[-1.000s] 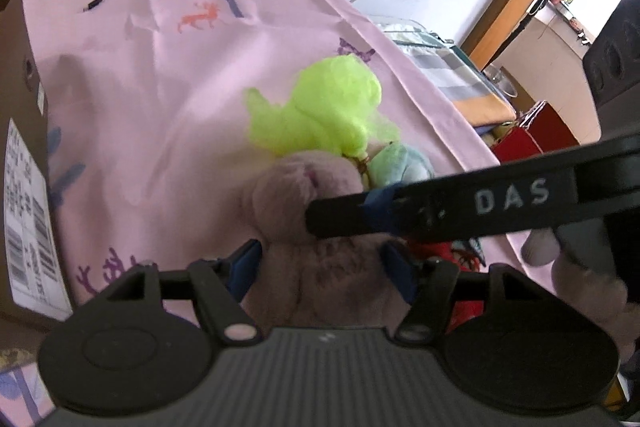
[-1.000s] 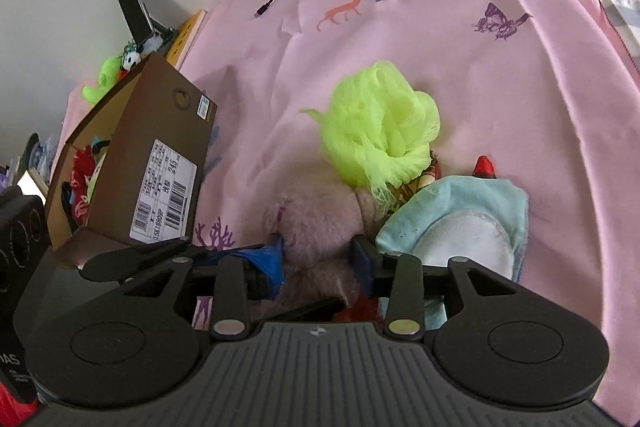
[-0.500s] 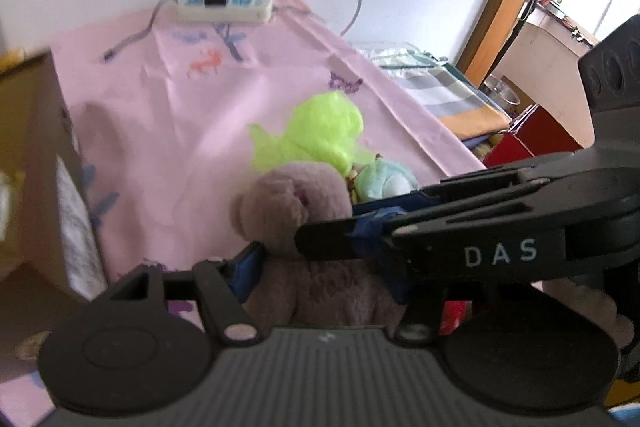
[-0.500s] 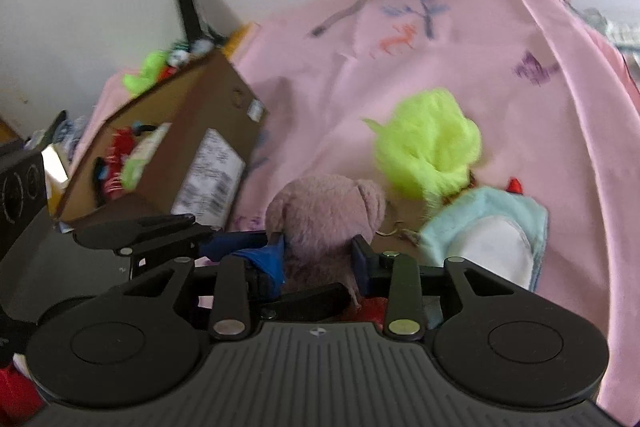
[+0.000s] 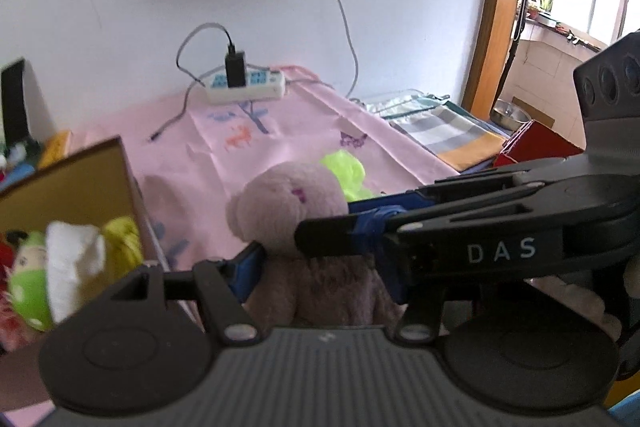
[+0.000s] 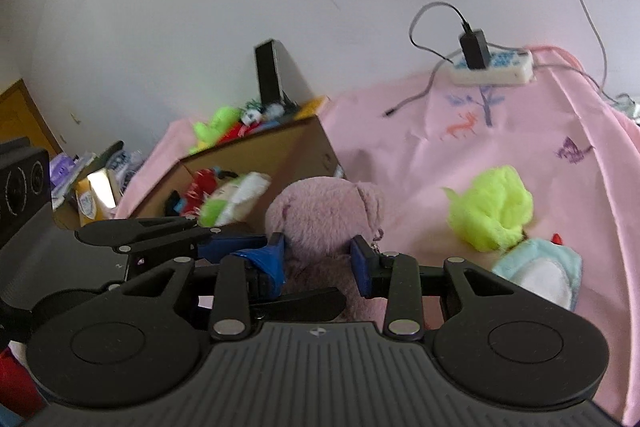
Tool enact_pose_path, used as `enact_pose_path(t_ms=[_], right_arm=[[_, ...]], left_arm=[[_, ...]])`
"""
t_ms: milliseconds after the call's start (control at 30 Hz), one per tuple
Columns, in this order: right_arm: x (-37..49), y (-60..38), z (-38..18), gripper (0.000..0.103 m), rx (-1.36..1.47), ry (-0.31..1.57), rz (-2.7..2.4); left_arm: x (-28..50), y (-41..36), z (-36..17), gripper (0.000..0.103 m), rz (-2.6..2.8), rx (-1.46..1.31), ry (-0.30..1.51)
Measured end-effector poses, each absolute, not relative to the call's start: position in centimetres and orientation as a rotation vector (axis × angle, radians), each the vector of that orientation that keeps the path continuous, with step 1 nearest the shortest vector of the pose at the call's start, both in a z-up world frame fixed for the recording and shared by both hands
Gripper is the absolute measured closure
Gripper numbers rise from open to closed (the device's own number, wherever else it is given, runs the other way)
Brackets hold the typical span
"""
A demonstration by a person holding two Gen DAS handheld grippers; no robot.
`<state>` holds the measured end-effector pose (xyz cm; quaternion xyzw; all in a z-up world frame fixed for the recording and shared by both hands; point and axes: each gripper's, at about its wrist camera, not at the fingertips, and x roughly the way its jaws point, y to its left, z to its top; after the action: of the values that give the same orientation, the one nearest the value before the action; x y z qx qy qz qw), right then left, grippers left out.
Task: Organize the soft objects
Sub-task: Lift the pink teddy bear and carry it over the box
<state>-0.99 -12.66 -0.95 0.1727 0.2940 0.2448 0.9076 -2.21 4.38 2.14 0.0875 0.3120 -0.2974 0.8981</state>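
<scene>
Both clamped on one pink teddy bear (image 6: 320, 215), lifted off the pink cloth (image 6: 460, 155): the left gripper (image 5: 320, 267) squeezing its body, the right gripper (image 6: 318, 259) pinching it just below the head after the jaws of both closed in a little. Cardboard box (image 6: 288, 147) of soft toys to the left, close beside the bear. Yellow-green fluffy toy (image 6: 492, 213) and pale blue toy (image 6: 540, 271) lying to the right on the cloth, with a power strip (image 6: 492, 69) at the far edge by the wall.

Teddy bear (image 6: 324, 211) between box (image 6: 280, 147), left, and fluffy toy (image 6: 492, 213).
</scene>
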Motion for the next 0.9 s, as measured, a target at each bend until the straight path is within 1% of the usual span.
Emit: enact_pose_path(t_ms=[267,500,700,900], right_arm=[[-1.9,-10.5,0.6,0.084,0.370,0.554,0.489],[-0.3,-7.7,3.3,0.084,0.350,0.500,0.517],[3.0,-4.2,5.4,0.084,0.302,0.484,0.551],[7.3,-1.0,5.9,0.084,0.281,0.513,0.569]], left_arm=[[-3.3,7.0,4.1,0.046,-0.623,0.182,0.601],[-2.8,10.2,6.6,0.046,-0.594,0.167,0.517],[-0.4,13.9,8.3,0.046,-0.544,0.128,0.476],[3.9,17.4,8.5,0.046,-0.509,0.073,0.493]])
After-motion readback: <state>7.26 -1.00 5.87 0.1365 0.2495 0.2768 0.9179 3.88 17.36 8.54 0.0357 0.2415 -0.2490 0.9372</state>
